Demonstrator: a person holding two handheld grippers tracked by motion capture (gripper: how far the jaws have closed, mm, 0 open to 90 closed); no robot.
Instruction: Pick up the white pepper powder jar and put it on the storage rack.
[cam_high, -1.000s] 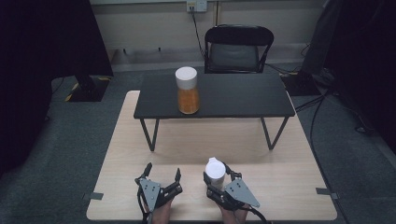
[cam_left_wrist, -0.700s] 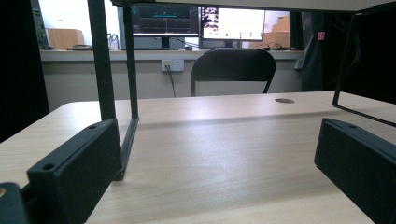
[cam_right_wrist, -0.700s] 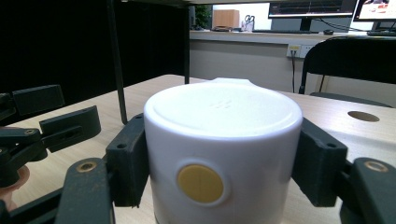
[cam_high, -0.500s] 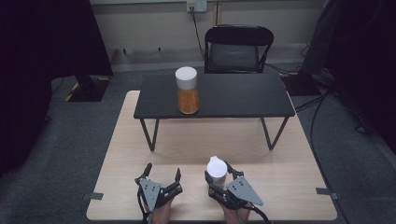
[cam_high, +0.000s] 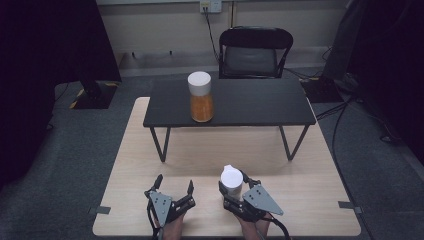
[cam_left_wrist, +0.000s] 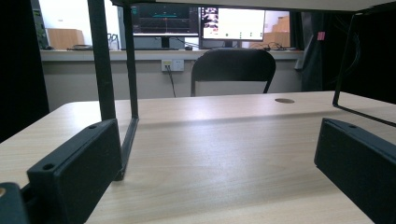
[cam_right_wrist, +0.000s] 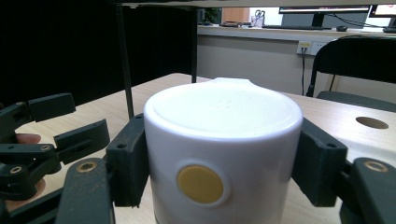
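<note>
High view, person's side at the bottom. The right gripper (cam_high: 234, 186) stands near the near edge of the light wooden tabletop (cam_high: 320, 200), right of its middle, with both jaws pressed against the sides of a white container (cam_high: 231, 179) – a firm grip. The container stands upright, its flat white lid uppermost, and rests on the tabletop just in front of the person's right hand (cam_high: 252, 225).

Right gripper view. The white container (cam_right_wrist: 223, 154) sits between the 2 black jaws, each pad touching its wall; a round yellow spot (cam_right_wrist: 200, 184) marks the side facing the camera. At the left edge of this view lies the left gripper (cam_right_wrist: 60, 123), jaws spread.

The left gripper (cam_high: 173, 186) rests on the tabletop near the same edge, left of the middle and well apart from the container. Its 2 jaws stand wide with nothing between them. The left gripper view confirms this – bare tabletop (cam_left_wrist: 224, 158) lies between the 2 pads.

Farther back, a low black table (cam_high: 250, 102) stands on the tabletop, its legs planted near the middle. On its left part stands 1 jar (cam_high: 200, 97) with a white lid and orange contents, upright. Beyond the far edge, a black chair (cam_high: 255, 50) stands on the floor, facing the tabletop.
</note>
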